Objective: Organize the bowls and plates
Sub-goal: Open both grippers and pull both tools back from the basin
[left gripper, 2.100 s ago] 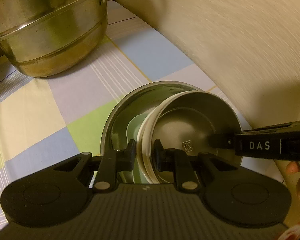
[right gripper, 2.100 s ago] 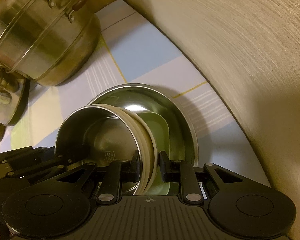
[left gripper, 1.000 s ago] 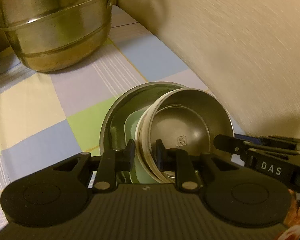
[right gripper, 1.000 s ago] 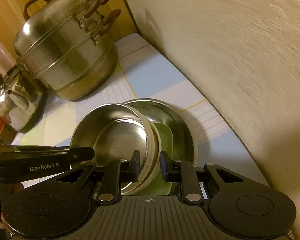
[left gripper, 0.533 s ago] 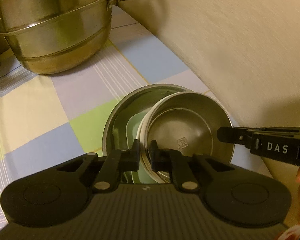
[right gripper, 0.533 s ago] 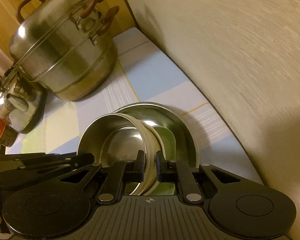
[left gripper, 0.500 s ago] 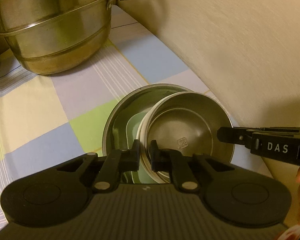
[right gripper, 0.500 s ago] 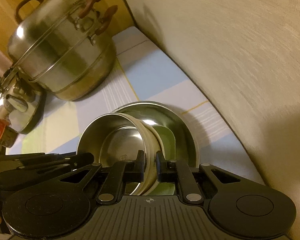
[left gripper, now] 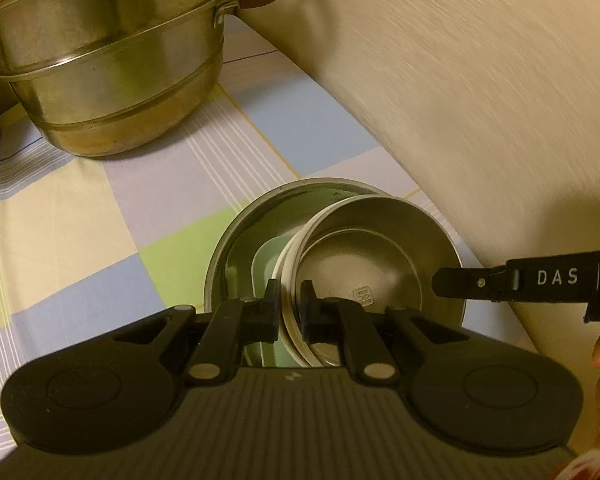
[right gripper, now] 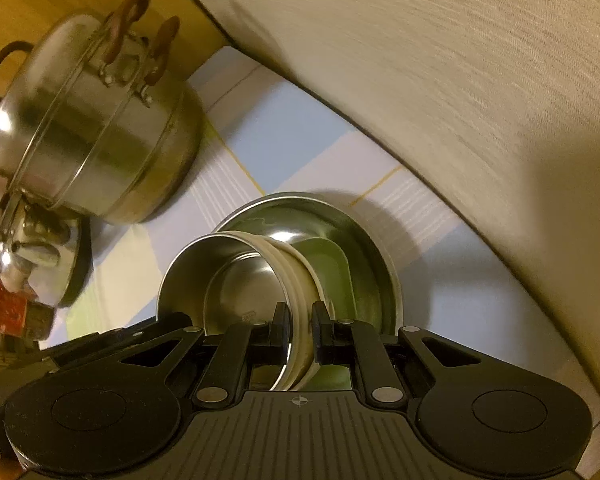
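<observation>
At lower centre of the left view, the left hand-held gripper (left gripper: 289, 304) is pinching the steel bowl's (left gripper: 384, 256) rim; the bowl is sitting tilted in the basin (left gripper: 236, 232) on the table. In the right view, the right hand-held gripper (right gripper: 300, 330) is clamping the opposite rim. Thin, stiff, slippery steel is probably light; opposed rim grips suit it.
</observation>
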Motion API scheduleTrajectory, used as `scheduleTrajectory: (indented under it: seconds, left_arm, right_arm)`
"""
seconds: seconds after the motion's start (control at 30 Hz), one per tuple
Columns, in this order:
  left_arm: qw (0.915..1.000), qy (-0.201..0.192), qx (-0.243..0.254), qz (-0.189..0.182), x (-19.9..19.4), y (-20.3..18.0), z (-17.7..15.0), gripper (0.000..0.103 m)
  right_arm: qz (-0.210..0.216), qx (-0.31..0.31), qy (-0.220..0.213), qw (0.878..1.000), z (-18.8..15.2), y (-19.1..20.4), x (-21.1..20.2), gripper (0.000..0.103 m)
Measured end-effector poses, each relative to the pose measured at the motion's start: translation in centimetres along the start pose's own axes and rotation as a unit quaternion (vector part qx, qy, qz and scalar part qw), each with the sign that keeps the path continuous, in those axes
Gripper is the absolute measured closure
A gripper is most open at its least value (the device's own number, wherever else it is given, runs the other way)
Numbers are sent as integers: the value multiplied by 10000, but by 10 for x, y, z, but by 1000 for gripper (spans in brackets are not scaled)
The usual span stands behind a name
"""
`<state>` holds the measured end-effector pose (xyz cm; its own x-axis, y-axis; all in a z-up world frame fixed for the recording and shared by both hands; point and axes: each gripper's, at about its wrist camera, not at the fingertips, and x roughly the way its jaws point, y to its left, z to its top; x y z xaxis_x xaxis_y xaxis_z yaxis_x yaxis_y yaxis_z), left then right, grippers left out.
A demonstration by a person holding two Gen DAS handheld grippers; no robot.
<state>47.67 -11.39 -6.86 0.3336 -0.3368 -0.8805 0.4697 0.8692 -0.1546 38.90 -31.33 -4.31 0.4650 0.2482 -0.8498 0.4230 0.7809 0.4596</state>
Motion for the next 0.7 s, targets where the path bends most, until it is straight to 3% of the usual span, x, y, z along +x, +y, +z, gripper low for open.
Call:
scheduleTrajectory:
  seconds: [0.57, 0.63, 0.7]
  left_arm:
    - [9999, -17, -94, 119, -2, -2, -2, 94]
    - [9998, -98, -96, 162, -6, -3, -4, 93]
    - [9995, -211, -110, 205, -13, -3, -6, 89]
  right_arm:
    - [32, -322, -71, 9995, 0, 5, -3, 90]
    - [23, -486, -215, 9986, -2, 9, -8, 85]
    - [64, -632, -354, 9974, -5, 12, -14, 63]
